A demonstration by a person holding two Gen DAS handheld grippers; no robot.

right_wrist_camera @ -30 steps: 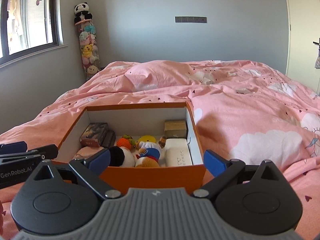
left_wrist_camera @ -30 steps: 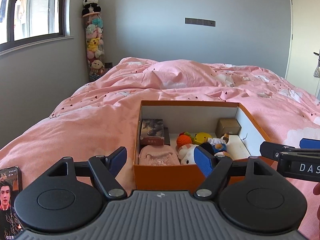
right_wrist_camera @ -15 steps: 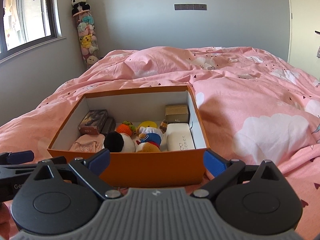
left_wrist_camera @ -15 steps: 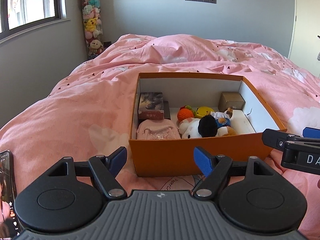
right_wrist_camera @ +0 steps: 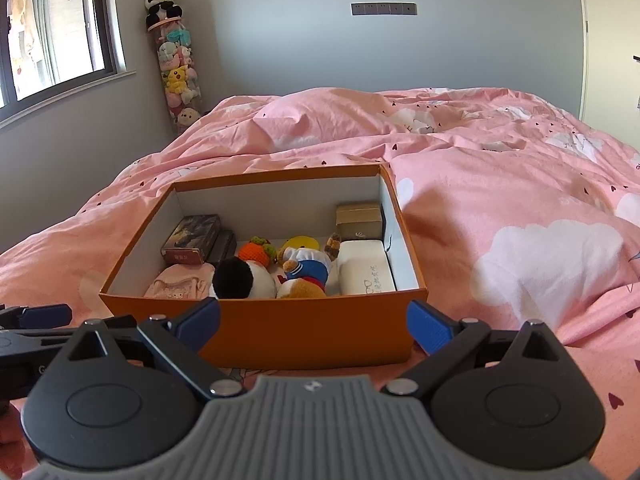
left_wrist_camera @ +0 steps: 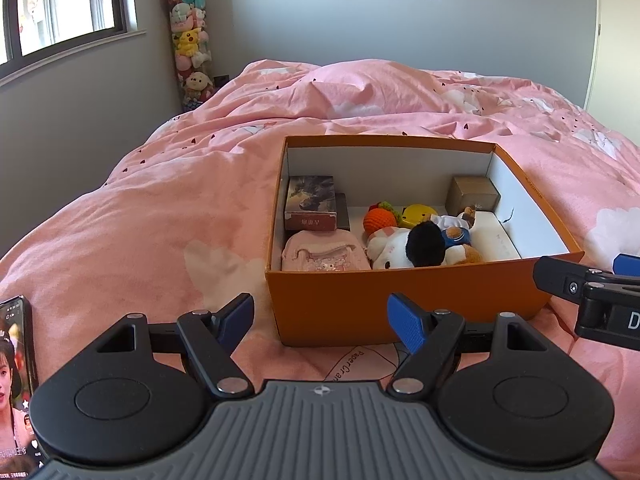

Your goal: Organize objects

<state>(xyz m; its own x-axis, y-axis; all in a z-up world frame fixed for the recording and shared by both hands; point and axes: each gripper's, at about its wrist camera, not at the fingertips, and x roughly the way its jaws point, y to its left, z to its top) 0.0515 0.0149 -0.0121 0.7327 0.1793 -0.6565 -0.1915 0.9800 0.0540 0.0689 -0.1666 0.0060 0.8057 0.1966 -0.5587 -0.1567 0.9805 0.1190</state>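
Observation:
An orange cardboard box (left_wrist_camera: 404, 304) (right_wrist_camera: 312, 330) sits on the pink bed. Inside lie a dark card box (left_wrist_camera: 310, 202), a pink pouch (left_wrist_camera: 324, 256), an orange knitted toy (left_wrist_camera: 380, 220), a yellow disc (left_wrist_camera: 418, 214), plush toys (left_wrist_camera: 420, 246) (right_wrist_camera: 248, 278), a small gold box (right_wrist_camera: 358, 220) and a white case (right_wrist_camera: 366, 272). My left gripper (left_wrist_camera: 326, 322) is open and empty, just in front of the box's near wall. My right gripper (right_wrist_camera: 314, 326) is open and empty too, its fingers spread across that wall.
A phone (left_wrist_camera: 16, 364) with a lit screen lies on the duvet at the left. A tall tube of plush toys (right_wrist_camera: 176, 64) topped by a panda stands in the far corner by the window. Pink duvet (right_wrist_camera: 520, 208) spreads to the right.
Both grippers have risen and tilted downward, so the box now shows lower in view with its contents seen from above. Both stayed open.

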